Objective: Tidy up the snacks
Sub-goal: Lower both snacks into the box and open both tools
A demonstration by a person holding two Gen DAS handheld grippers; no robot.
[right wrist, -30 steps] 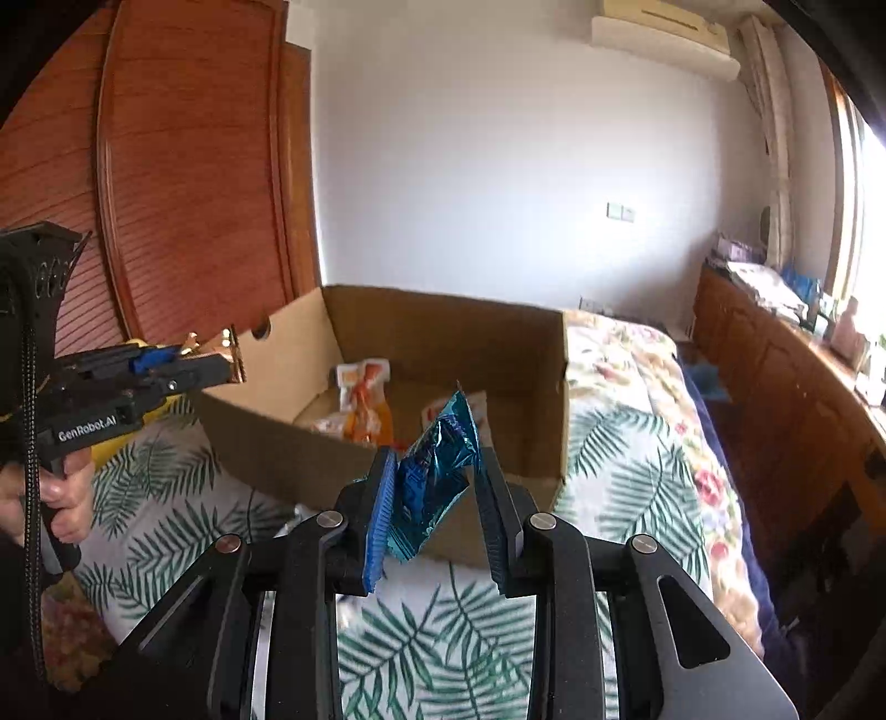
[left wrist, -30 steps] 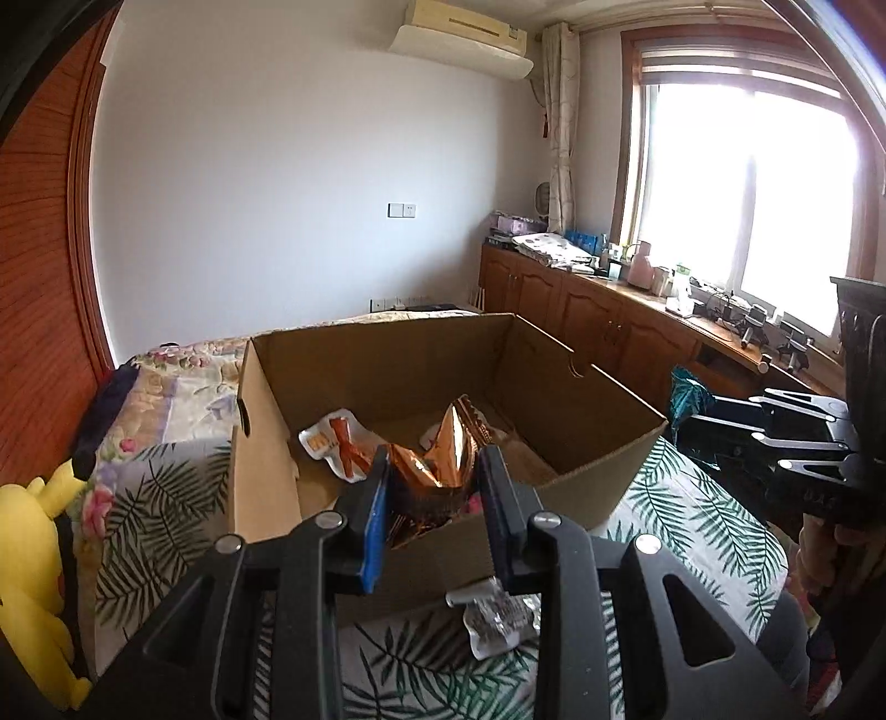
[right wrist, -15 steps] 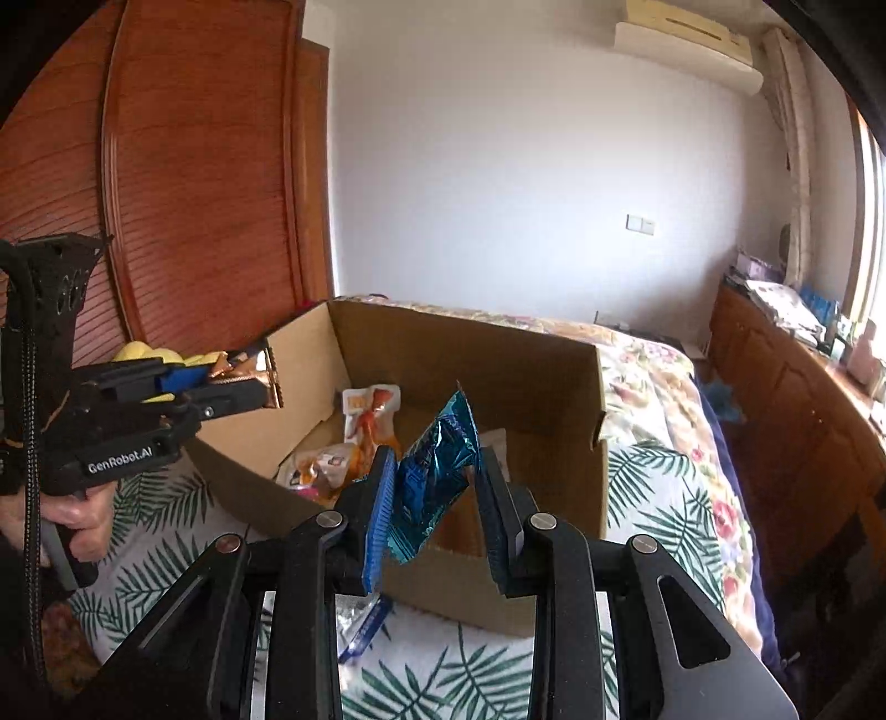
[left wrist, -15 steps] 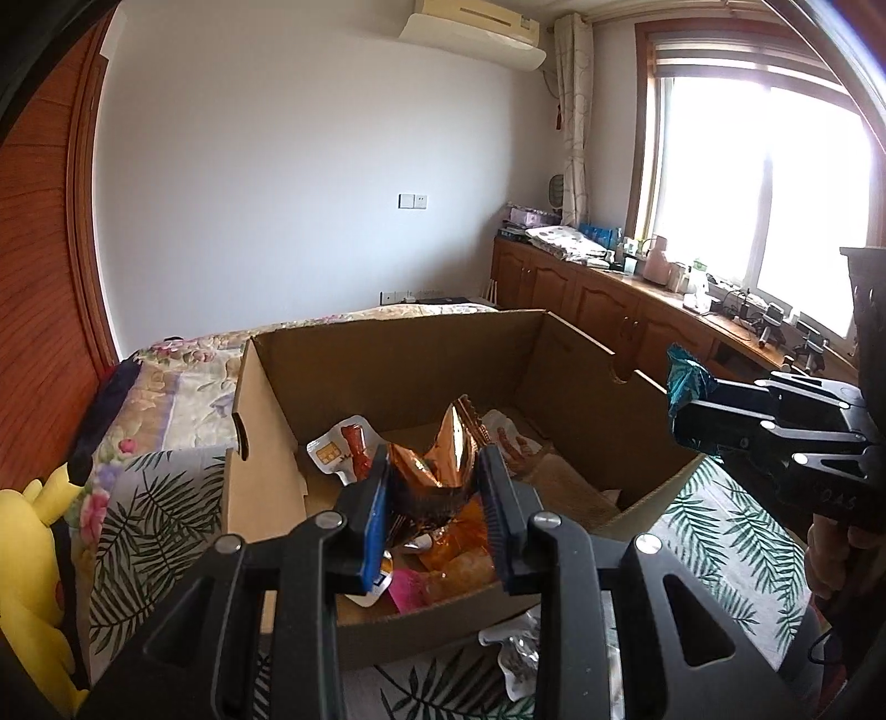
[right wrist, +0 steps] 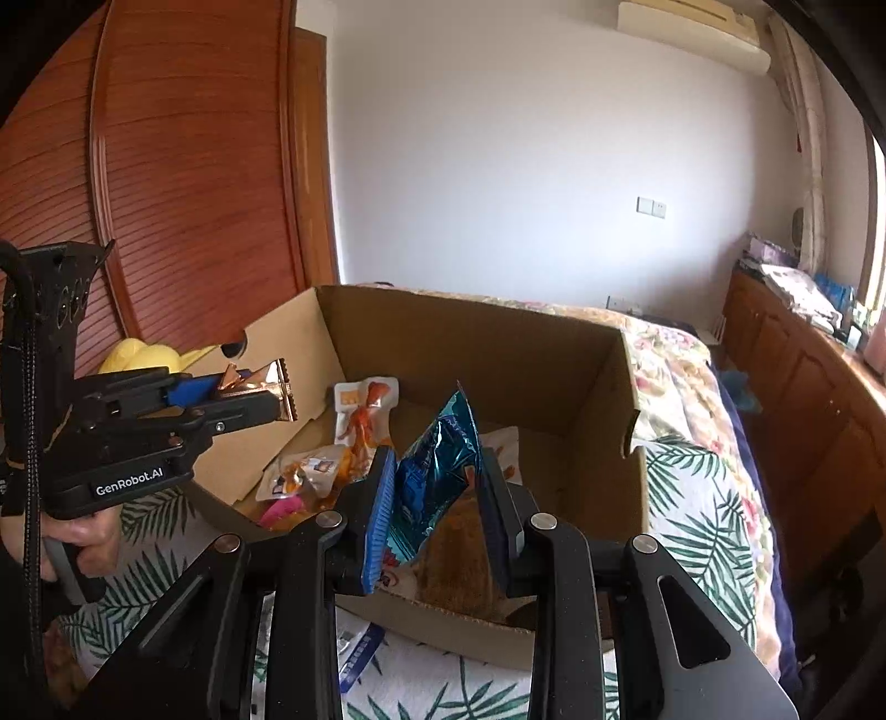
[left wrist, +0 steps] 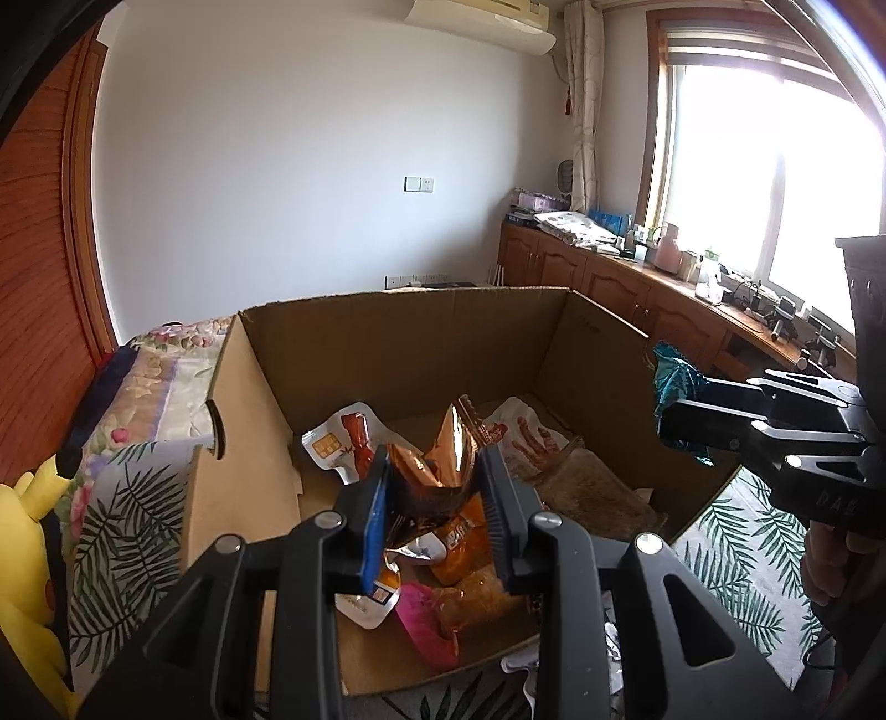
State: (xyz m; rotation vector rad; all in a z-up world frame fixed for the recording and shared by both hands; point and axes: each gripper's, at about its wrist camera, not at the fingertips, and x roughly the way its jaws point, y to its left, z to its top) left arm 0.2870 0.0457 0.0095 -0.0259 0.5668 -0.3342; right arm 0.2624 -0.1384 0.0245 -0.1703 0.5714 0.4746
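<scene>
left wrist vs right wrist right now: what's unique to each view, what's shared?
Only the left wrist view: the bright window, and the copper foil snack packet seen up close in the left gripper.

Only the right wrist view: the blue foil snack packet up close in the right gripper, and a blue-and-white wrapper lying on the leaf-print bedspread in front of the box.

Both: the open cardboard box with loose snacks inside, the yellow plush toy, the wall air conditioner, and the opposite gripper.

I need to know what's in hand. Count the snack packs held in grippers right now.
2. A copper pack in the left gripper; a blue pack in the right gripper. Both hang over the box.
</scene>
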